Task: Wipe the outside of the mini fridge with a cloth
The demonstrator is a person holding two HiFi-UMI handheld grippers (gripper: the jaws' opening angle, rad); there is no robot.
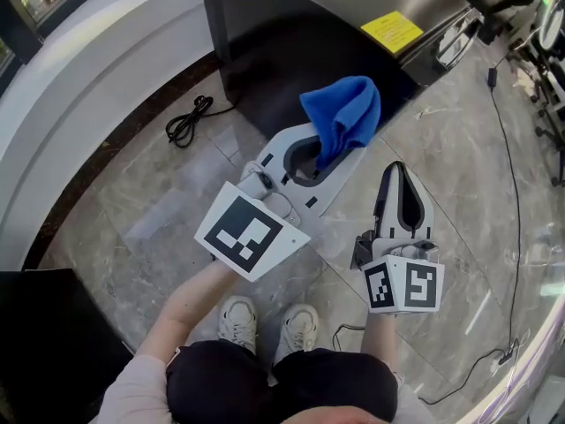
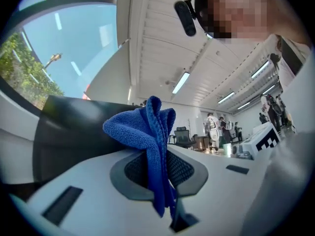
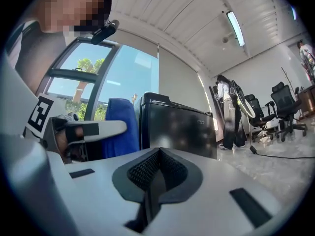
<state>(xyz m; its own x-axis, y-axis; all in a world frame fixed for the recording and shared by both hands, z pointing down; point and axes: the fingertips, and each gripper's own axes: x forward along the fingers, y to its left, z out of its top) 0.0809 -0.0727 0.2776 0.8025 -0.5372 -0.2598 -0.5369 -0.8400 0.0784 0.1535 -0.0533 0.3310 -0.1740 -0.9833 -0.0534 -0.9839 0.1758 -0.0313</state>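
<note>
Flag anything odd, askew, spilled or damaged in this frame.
Nothing looks spilled or damaged. The blue cloth is bunched in the left gripper's shut jaws, and the right gripper is shut on nothing. The only loose item is a black cord coiled on the floor beside the mini fridge.

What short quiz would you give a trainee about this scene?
1. True or false: the right gripper holds the blue cloth.
2. What colour is the sticker on the mini fridge? A red, B yellow, C green.
3. Fill in: the coiled black cable lies on the ___.

Key:
1. False. The left gripper is shut on the cloth, and the right gripper is shut and empty.
2. B.
3. Floor.
</note>
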